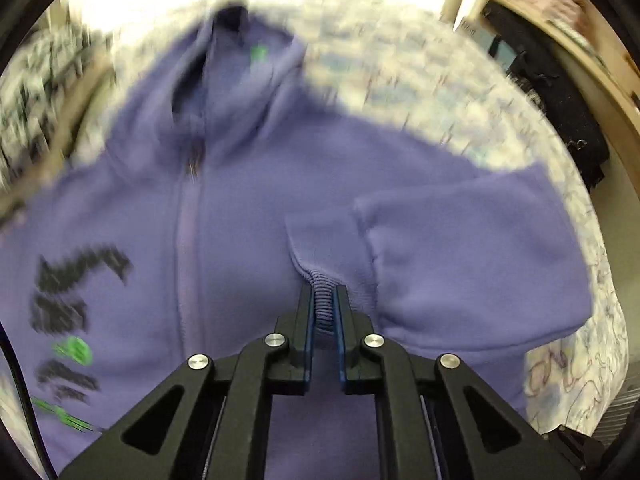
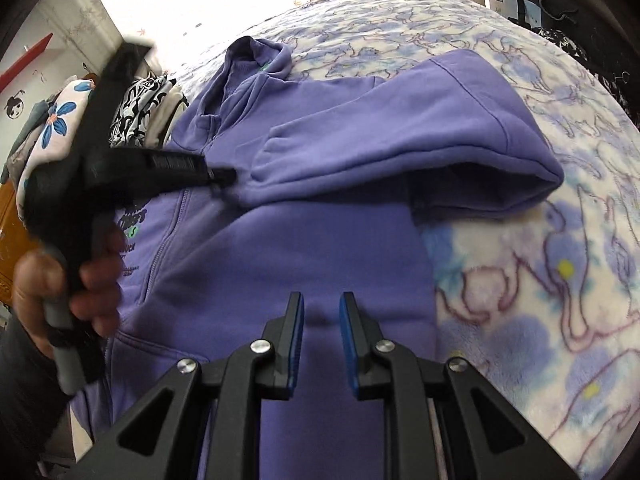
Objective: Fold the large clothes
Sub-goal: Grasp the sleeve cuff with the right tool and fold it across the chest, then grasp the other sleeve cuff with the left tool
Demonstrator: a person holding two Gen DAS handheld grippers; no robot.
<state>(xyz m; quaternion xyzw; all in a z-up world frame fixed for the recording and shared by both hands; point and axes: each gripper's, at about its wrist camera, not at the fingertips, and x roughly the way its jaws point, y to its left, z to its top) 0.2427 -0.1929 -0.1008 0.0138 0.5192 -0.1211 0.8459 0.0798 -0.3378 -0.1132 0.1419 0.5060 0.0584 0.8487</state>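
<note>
A purple zip-up hoodie [image 1: 248, 216] lies front-up on the bed, hood [image 1: 224, 64] at the far end, black and green print at the left. Its right sleeve [image 1: 460, 248] is folded over the chest. My left gripper [image 1: 324, 292] is shut on that sleeve's ribbed cuff [image 1: 323, 312]. In the right wrist view a hand [image 2: 92, 280] holds the left gripper [image 2: 224, 176] at the sleeve end [image 2: 400, 136]. My right gripper [image 2: 321, 300] hangs over the hoodie's lower body [image 2: 280, 248], its fingers slightly apart with nothing between them.
A fleece blanket [image 2: 540, 280] with a purple and blue pattern covers the bed. Folded clothes [image 2: 136, 112] are stacked at the far left. A wooden shelf [image 1: 568, 36] with dark items [image 1: 560, 120] beside it stands to the right of the bed.
</note>
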